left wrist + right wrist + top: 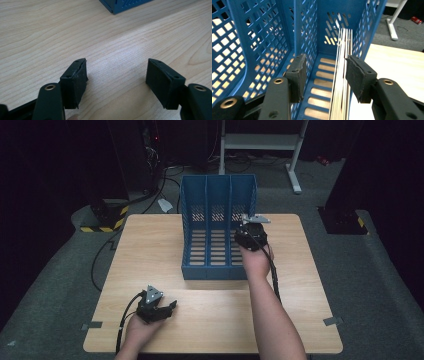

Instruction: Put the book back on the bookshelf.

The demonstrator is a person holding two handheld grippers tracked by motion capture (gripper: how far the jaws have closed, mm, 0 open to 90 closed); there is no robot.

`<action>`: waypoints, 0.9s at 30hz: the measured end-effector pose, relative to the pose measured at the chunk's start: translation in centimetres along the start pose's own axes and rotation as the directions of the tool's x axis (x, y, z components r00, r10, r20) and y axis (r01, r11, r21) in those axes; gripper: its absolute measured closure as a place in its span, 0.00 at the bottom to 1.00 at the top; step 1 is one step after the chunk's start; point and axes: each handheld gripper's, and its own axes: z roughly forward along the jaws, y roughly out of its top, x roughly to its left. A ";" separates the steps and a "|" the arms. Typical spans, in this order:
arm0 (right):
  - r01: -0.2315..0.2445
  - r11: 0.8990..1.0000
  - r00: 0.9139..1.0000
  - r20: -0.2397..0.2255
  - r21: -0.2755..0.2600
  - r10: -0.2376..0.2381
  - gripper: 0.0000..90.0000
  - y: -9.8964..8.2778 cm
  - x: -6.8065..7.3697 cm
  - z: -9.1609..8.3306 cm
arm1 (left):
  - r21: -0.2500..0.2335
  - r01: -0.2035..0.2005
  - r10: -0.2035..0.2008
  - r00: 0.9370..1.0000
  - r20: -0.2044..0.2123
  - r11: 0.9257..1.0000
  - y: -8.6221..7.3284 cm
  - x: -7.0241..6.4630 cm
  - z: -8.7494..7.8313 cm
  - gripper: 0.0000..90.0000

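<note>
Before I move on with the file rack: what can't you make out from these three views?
- Stack of sheets in the blue rack's right slot: high view, hidden by the right gripper and hand; titles unreadable edge-on.
- Whether the right pad touches the sheets: right gripper view, unclear.
- Rack bottom under the sheets: hidden.
- Left gripper: rack cut off by the top edge.

The table [150,245] has a light wood-grain top, with a seam running across it towards the near side. Grey tape tabs sit at its near left corner [92,325] and near right corner [332,321]. Grey carpet [60,270] surrounds it. A white metal stand [260,142] is on the floor beyond the far edge. A black-and-yellow striped base [105,217] sits at far left, with black cables [150,195] trailing across the carpet.
</note>
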 end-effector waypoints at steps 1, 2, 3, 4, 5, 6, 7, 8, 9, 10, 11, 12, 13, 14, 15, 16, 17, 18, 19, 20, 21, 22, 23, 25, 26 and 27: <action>0.002 1.000 1.000 -0.006 0.009 -0.002 0.55 -0.1 -0.1 -0.1 | 0.000 0.000 0.000 1.000 0.000 1.000 0.0 0.0 0.0 0.37; 0.013 1.000 1.000 -0.009 0.016 -0.013 0.54 -0.3 -0.2 -0.3 | 0.000 0.000 0.000 1.000 0.000 1.000 0.0 0.0 0.0 0.37; 0.021 1.000 1.000 -0.014 0.016 -0.020 0.54 -0.4 -0.2 -0.4 | 0.000 0.000 0.000 1.000 0.000 1.000 0.0 0.0 0.0 0.37; 0.021 1.000 0.999 -0.025 -0.001 -0.021 0.54 -0.7 -0.3 -0.8 | 0.001 0.000 0.000 1.000 0.000 1.000 0.0 0.0 0.0 0.37; 0.011 1.000 0.999 -0.034 -0.006 -0.011 0.54 -0.8 -0.3 -1.0 | 0.001 0.000 0.000 1.000 0.000 1.000 0.0 0.0 0.0 0.37; 0.012 1.000 0.999 -0.045 -0.006 -0.012 0.54 -1.0 -0.5 -1.2 | 0.001 -0.001 0.001 1.000 0.000 1.000 0.0 0.0 0.0 0.37; 0.014 1.000 0.999 -0.051 -0.008 -0.014 0.54 -1.2 -0.5 -1.4 | 0.001 0.000 0.000 1.000 0.000 1.000 0.0 0.0 0.0 0.37; 0.016 1.000 0.998 -0.054 -0.008 -0.016 0.54 -1.5 -0.5 -1.6 | 0.001 0.000 0.000 1.000 0.000 1.000 0.0 0.0 0.0 0.37; 0.018 1.000 0.998 -0.061 -0.012 -0.019 0.54 -1.7 -0.6 -1.8 | 0.001 0.000 0.000 1.000 0.000 1.000 0.0 0.0 0.0 0.37; 0.019 1.000 0.998 -0.065 -0.014 -0.020 0.53 -1.9 -0.7 -2.0 | 0.001 0.000 0.000 1.000 0.000 1.000 0.0 0.0 0.0 0.37; 0.018 1.000 0.998 -0.067 -0.015 -0.019 0.53 -2.1 -0.7 -2.2 | 0.002 0.001 -0.001 1.000 0.000 1.000 0.0 0.0 0.0 0.37; 0.017 1.000 0.997 -0.077 -0.016 -0.018 0.52 -2.4 -0.8 -2.4 | 0.002 0.001 -0.001 1.000 0.000 1.000 0.0 0.0 0.0 0.37; 0.020 1.000 0.997 -0.080 -0.019 -0.021 0.51 -2.5 -0.9 -2.6 | 0.003 0.000 0.000 1.000 0.000 1.000 0.0 0.0 0.0 0.37; 0.021 1.000 0.996 -0.087 -0.022 -0.023 0.51 -2.8 -1.0 -2.8 | 0.003 0.001 -0.001 1.000 0.001 1.000 0.0 0.0 0.0 0.37; 0.029 0.999 0.995 -0.094 -0.028 -0.032 0.50 -3.0 -1.1 -3.1 | 0.003 0.001 -0.001 1.000 0.001 1.000 0.0 0.0 0.0 0.37; 0.038 0.999 0.994 -0.100 -0.032 -0.041 0.49 -3.3 -1.1 -3.5 | 0.003 0.000 0.000 1.000 0.000 1.000 0.0 0.0 0.0 0.37; 0.044 0.998 0.994 -0.102 -0.037 -0.048 0.48 -3.5 -1.1 -3.7 | 0.003 0.001 -0.001 1.000 0.001 1.000 0.0 0.0 0.0 0.37; 0.043 0.998 0.993 -0.106 -0.043 -0.048 0.47 -3.7 -1.2 -4.0 | 0.003 0.000 0.000 1.000 0.000 1.000 0.0 0.0 0.0 0.37; 0.042 0.998 0.992 -0.113 -0.046 -0.047 0.45 -3.9 -1.3 -4.3 | 0.003 0.000 0.000 1.000 0.000 1.000 0.0 0.0 0.0 0.37; 0.045 0.998 0.992 -0.119 -0.045 -0.050 0.44 -4.2 -1.4 -4.6 | 0.004 0.000 0.000 1.000 0.001 1.000 0.0 0.0 0.0 0.37; 0.050 0.998 0.991 -0.124 -0.046 -0.055 0.43 -4.3 -1.5 -4.8 | 0.003 0.000 0.000 1.000 0.001 1.000 0.0 0.0 0.0 0.37; 0.059 0.997 0.990 -0.129 -0.046 -0.065 0.42 -4.6 -1.7 -5.1 | 0.003 0.000 0.000 1.000 0.001 1.000 0.0 0.0 0.0 0.37; 0.061 0.997 0.989 -0.130 -0.046 -0.066 0.42 -4.9 -1.8 -5.4 | 0.004 0.000 0.000 1.000 0.001 1.000 0.0 0.0 0.0 0.37; 0.075 0.996 0.988 -0.134 -0.053 -0.082 0.40 -5.5 -2.1 -6.0 | 0.003 0.000 0.000 1.000 0.001 1.000 0.0 0.0 0.0 0.37; 0.085 0.995 0.988 -0.127 -0.046 -0.091 0.40 -6.0 -2.3 -6.4 | 0.003 -0.001 0.001 1.000 0.001 1.000 0.0 0.0 0.0 0.37; 0.095 0.995 0.987 -0.127 -0.043 -0.099 0.39 -6.4 -2.5 -6.7 | 0.003 -0.001 0.001 1.000 0.002 1.000 0.0 0.0 0.0 0.37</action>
